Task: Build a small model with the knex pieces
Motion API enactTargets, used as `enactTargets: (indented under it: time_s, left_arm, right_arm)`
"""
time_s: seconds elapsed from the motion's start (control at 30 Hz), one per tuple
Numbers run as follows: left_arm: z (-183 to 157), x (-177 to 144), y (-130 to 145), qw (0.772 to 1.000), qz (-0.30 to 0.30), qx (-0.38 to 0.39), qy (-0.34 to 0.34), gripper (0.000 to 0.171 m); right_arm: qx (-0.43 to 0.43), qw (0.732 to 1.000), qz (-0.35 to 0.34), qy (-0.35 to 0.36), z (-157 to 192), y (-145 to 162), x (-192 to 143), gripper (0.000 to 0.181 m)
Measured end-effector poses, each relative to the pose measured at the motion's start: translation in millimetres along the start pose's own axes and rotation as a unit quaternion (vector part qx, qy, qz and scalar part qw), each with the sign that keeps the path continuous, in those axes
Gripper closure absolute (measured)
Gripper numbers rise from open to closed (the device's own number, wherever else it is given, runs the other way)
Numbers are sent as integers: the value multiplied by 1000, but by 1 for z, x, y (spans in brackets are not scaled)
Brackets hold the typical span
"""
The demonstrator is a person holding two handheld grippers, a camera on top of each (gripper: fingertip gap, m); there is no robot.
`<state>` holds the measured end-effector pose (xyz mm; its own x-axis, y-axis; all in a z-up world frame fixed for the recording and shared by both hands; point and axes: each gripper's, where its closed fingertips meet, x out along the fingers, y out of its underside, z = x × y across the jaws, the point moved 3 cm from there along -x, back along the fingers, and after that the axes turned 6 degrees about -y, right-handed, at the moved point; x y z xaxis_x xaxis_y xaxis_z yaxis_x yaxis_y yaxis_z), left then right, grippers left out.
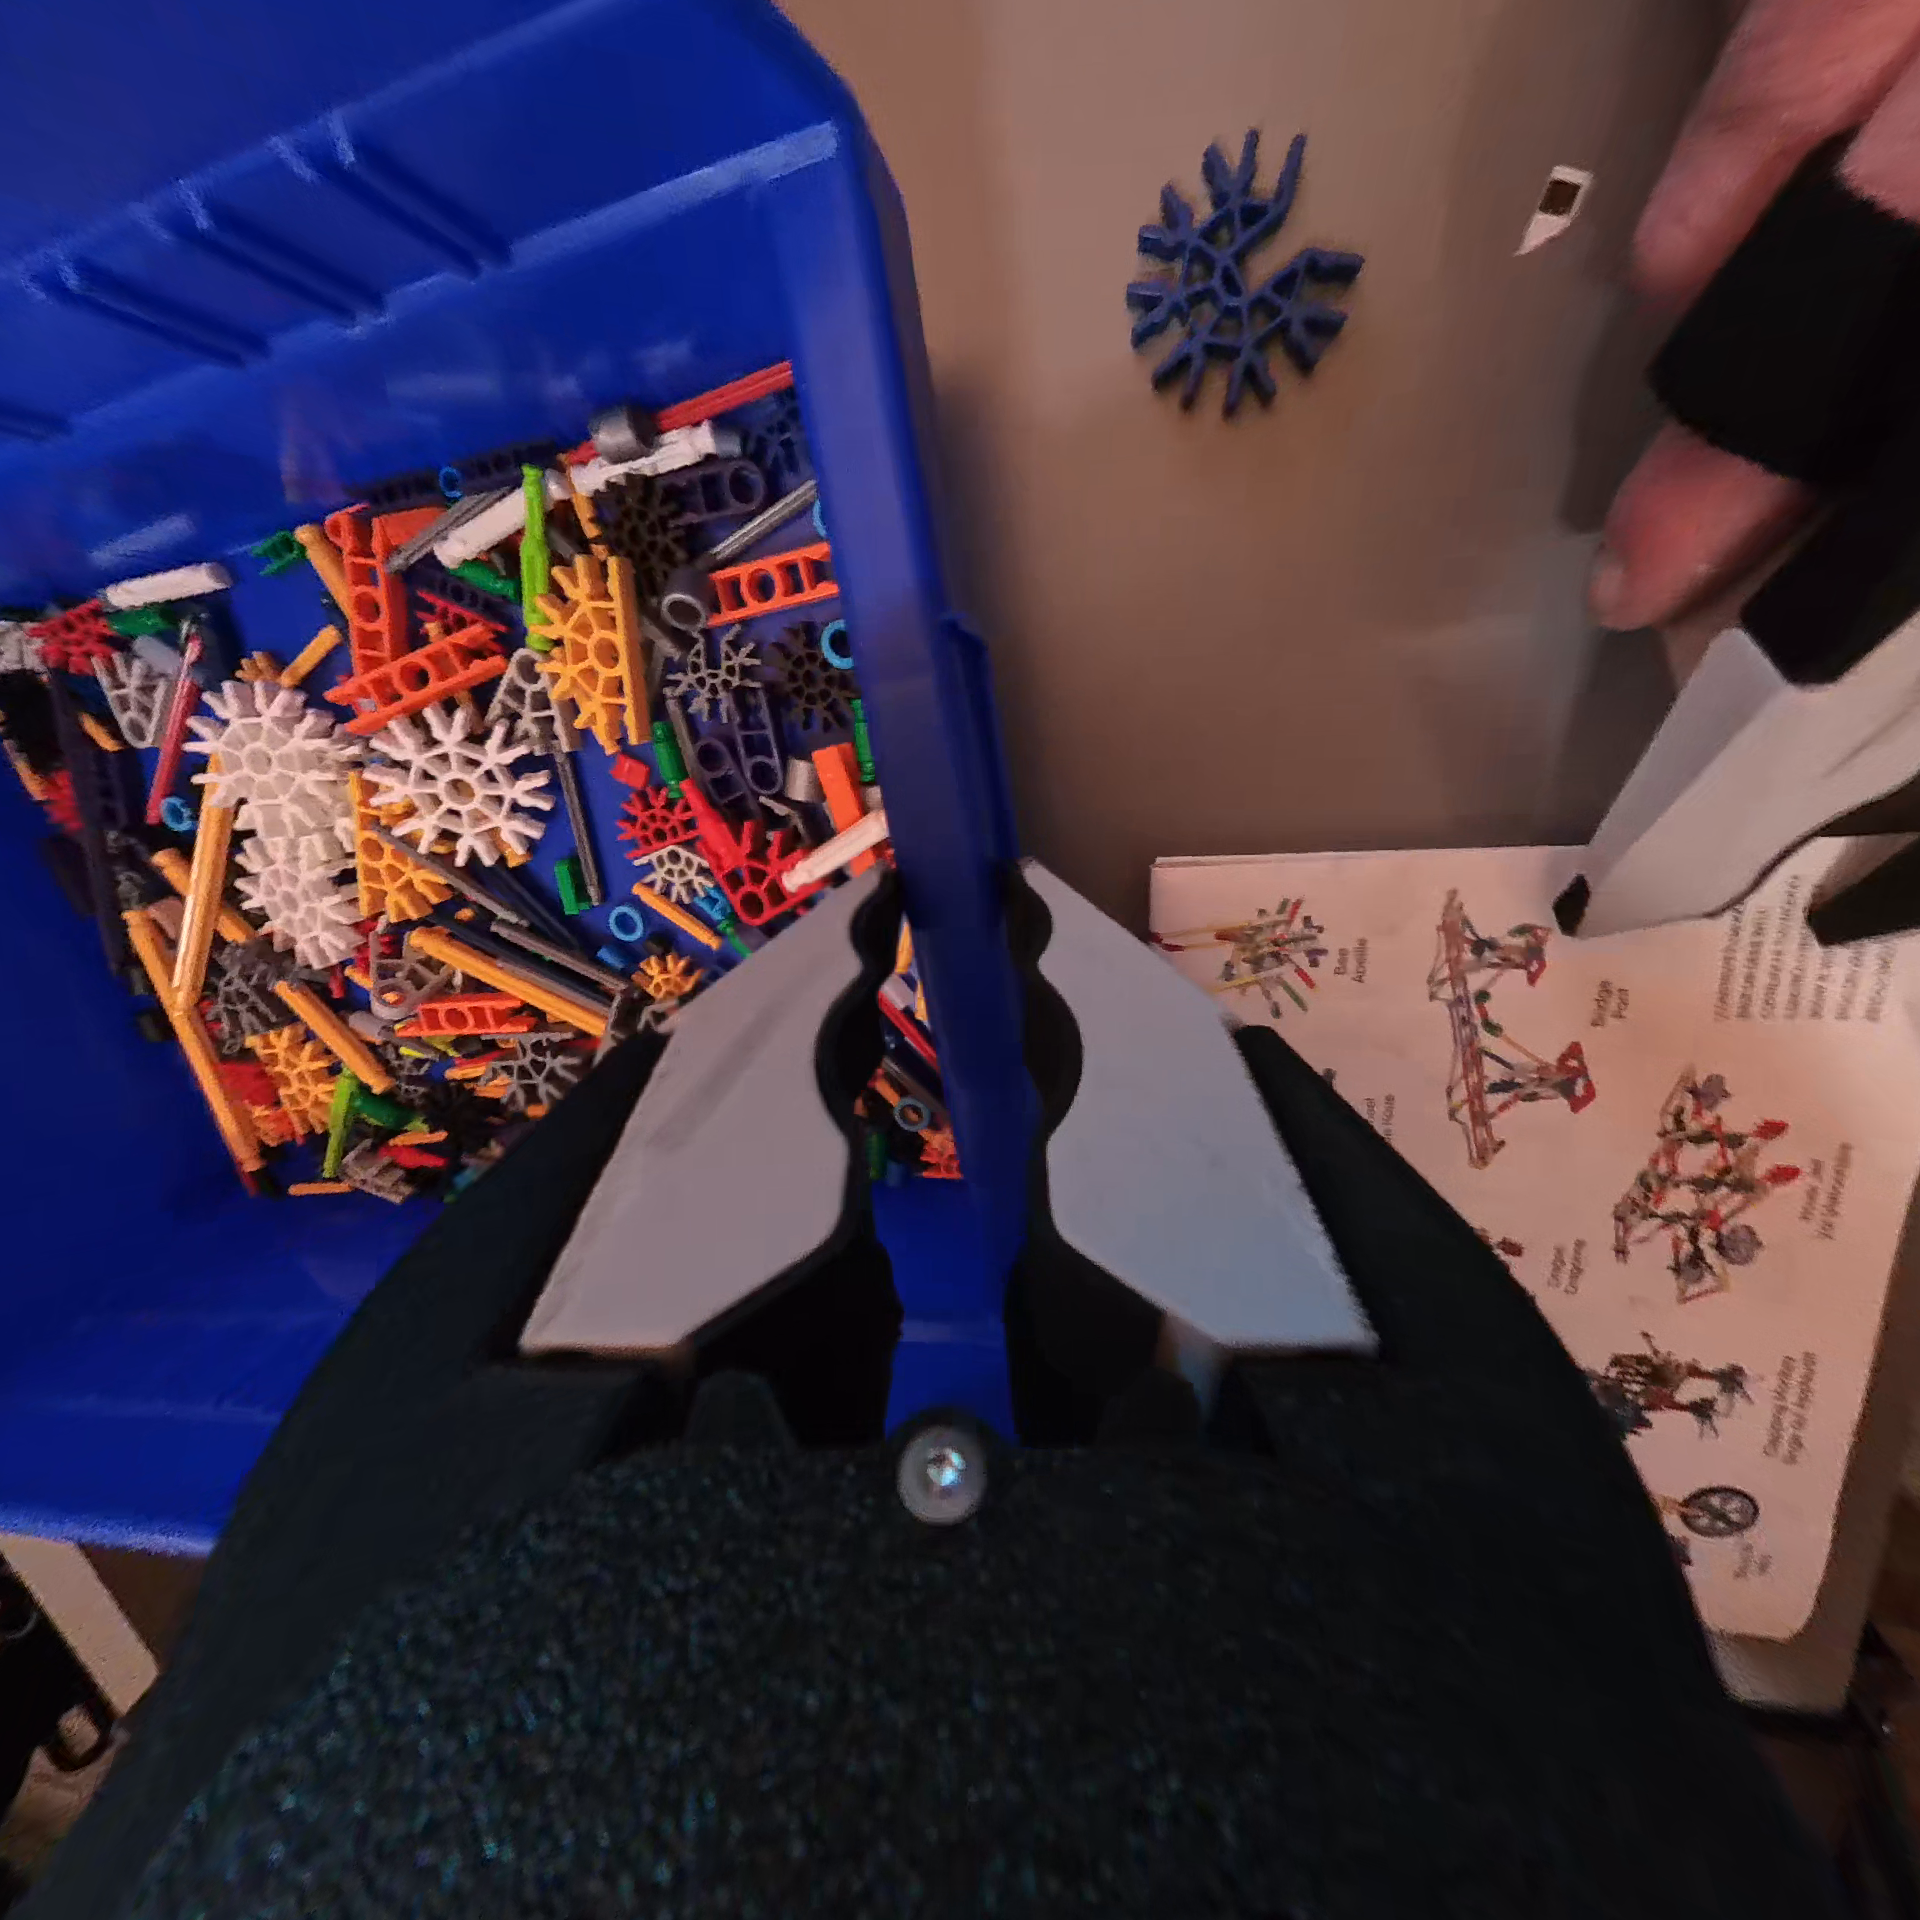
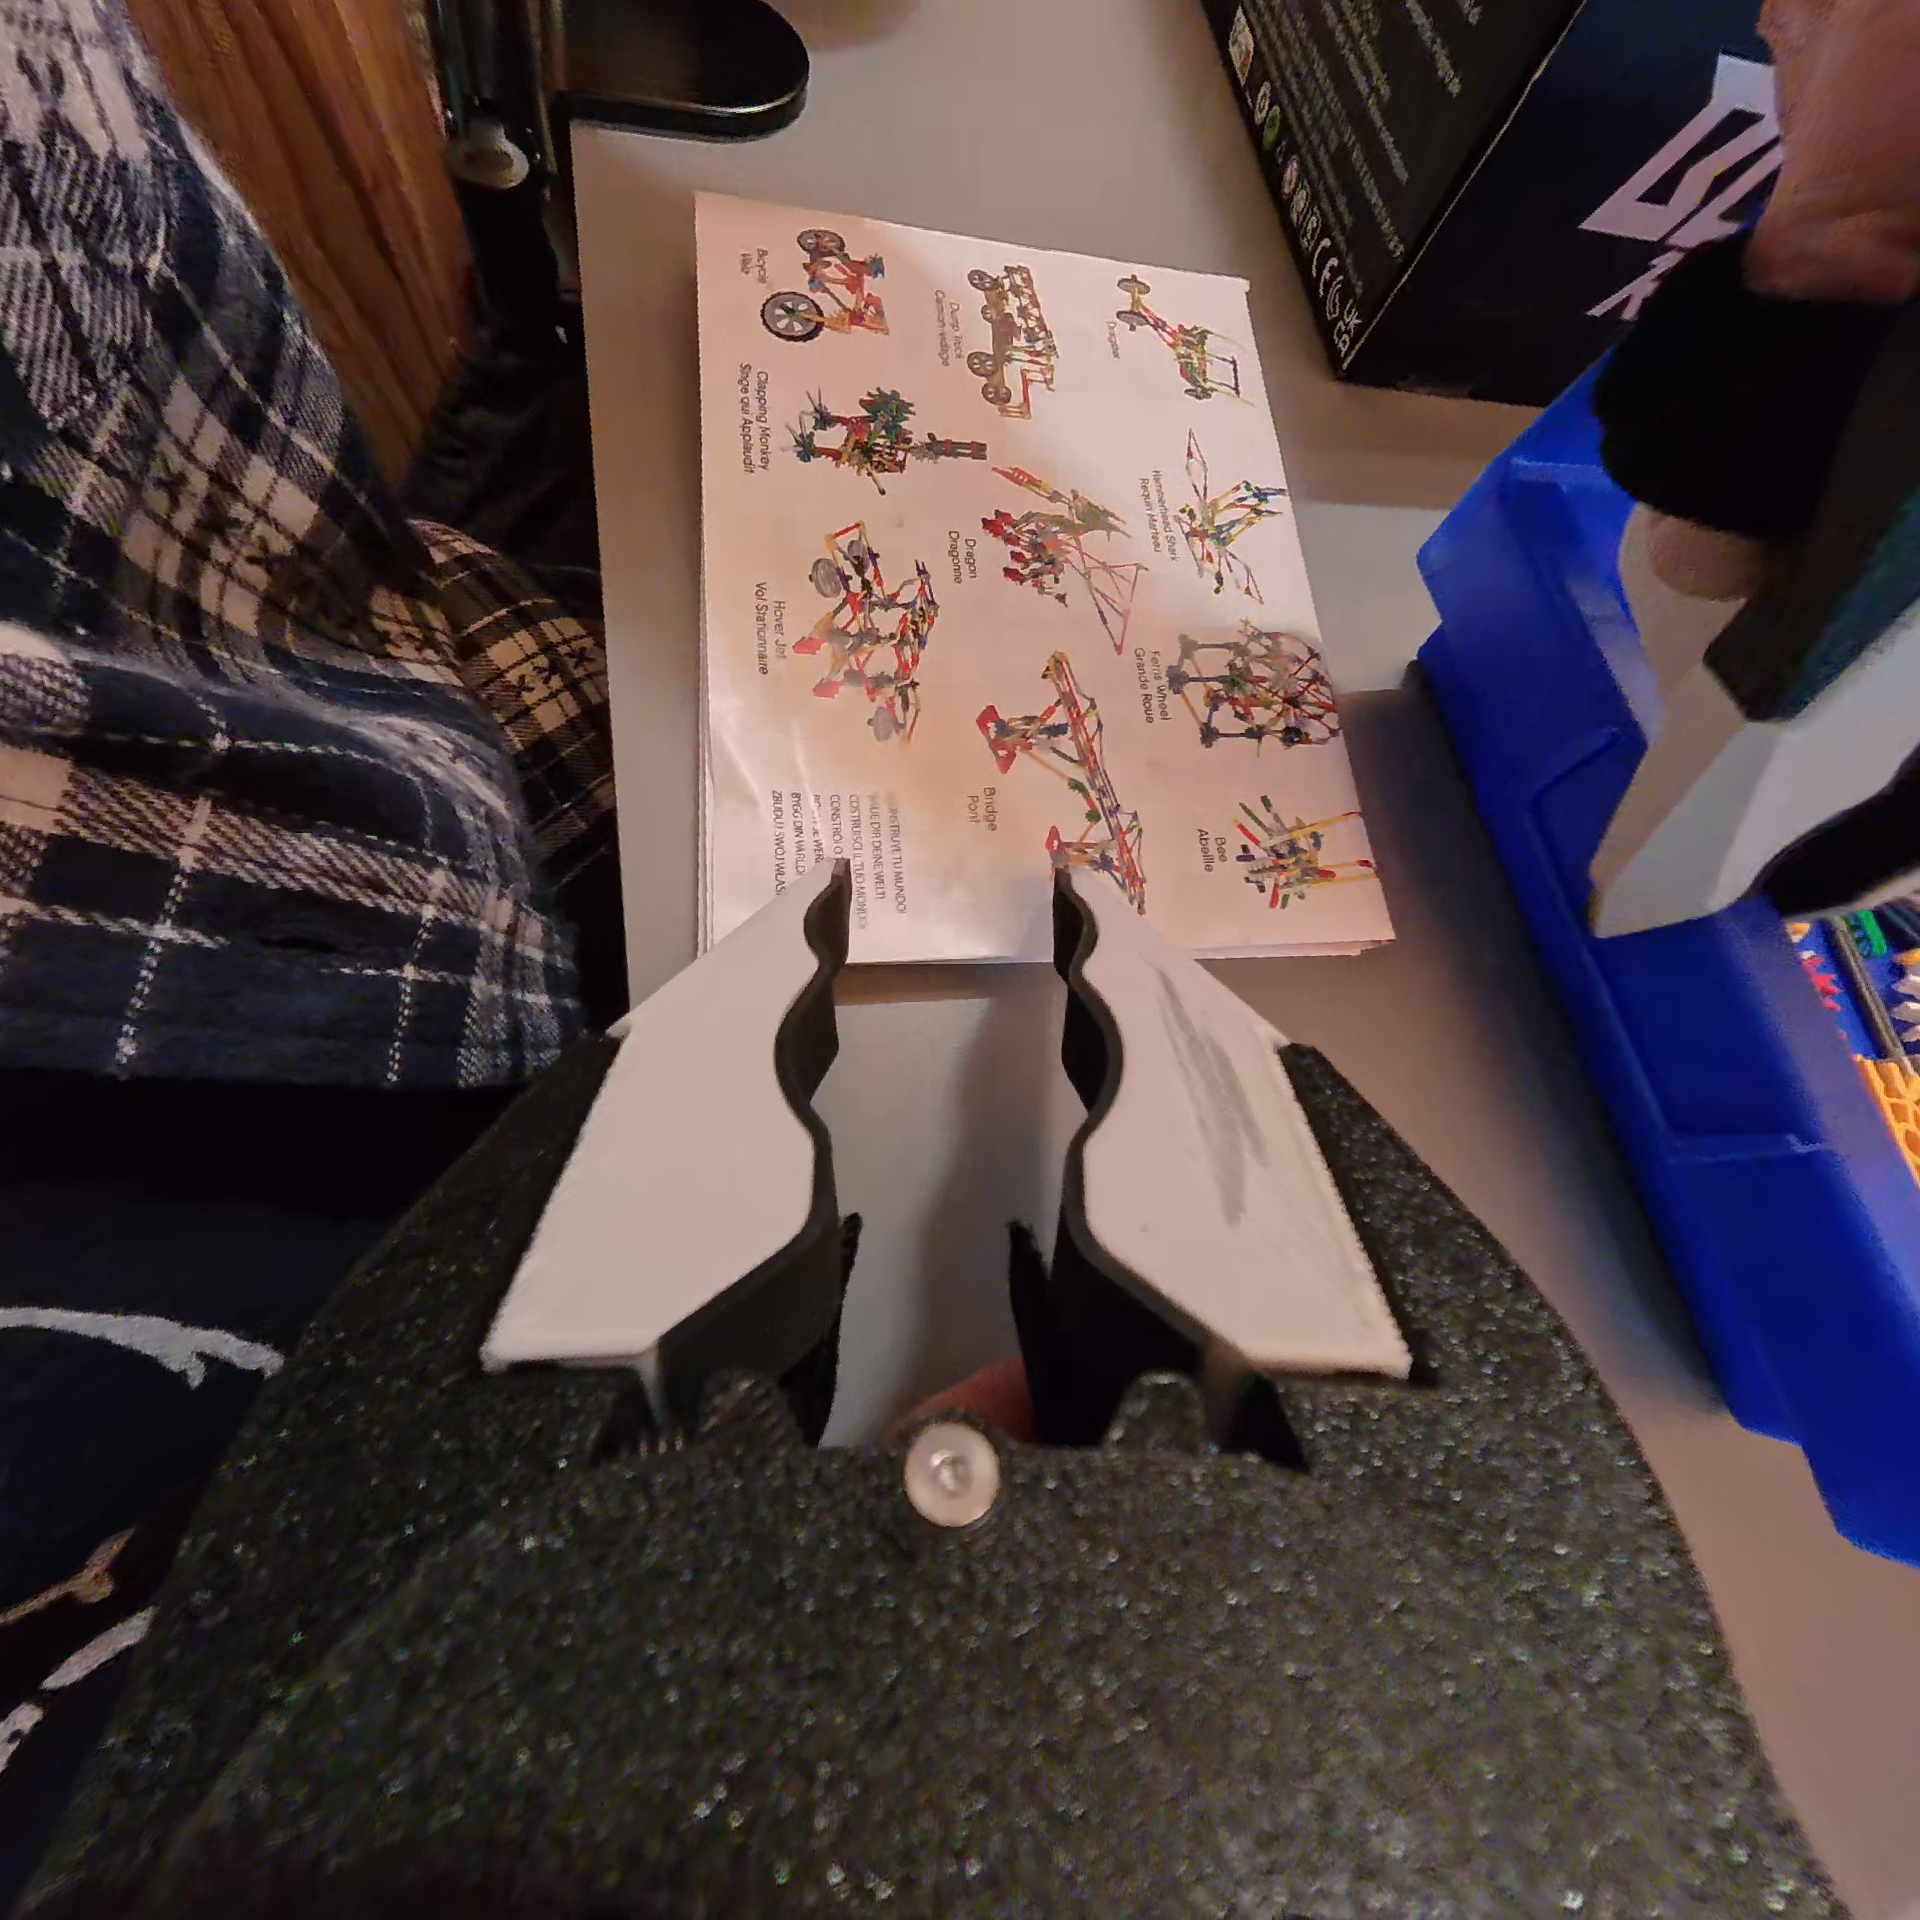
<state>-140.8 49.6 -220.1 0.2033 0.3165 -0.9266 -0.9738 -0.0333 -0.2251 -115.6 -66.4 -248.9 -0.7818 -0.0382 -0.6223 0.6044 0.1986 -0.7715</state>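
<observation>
On the blue bin [image 1: 883, 436] wall, the left gripper [image 1: 951, 883] is clamped. Beside it, over the instruction sheet [image 2: 997, 582], the right gripper [image 2: 945, 883] is held spread, empty; sheet partly hidden.

Left hand-held gripper [image 1: 951, 894] clamps the right wall of a blue bin [image 1: 914, 582] full of mixed plastic construction pieces [image 1: 468, 790]. Right hand-held gripper [image 2: 945, 883] hovers, fingers apart, over an instruction sheet [image 2: 997, 582] flat on the table [image 2: 1039, 114].
</observation>
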Motion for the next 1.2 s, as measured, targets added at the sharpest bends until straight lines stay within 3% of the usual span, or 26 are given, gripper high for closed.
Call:
enactTargets:
  time_s: [0.4, 0.9, 1.1, 1.2]
  left_arm:
    - [3, -4, 19, 997, -4, -78, 17, 156]
    - [-5, -12, 42, 988, -12, -156, -14, 156]
    - [13, -11, 63, 981, 37, -170, -86, 153]
    - [14, -19, 55, 980, -3, -171, -106, 153]
  right_arm:
    - [-3, 1000, 1, 8, 3, 5, -3, 142]
    - [-5, 1000, 0, 10, 4, 3, -3, 142]
    - [-8, 1000, -9, 8, 6, 1, -6, 137]
    - [-9, 1000, -19, 13, 7, -1, -9, 134]
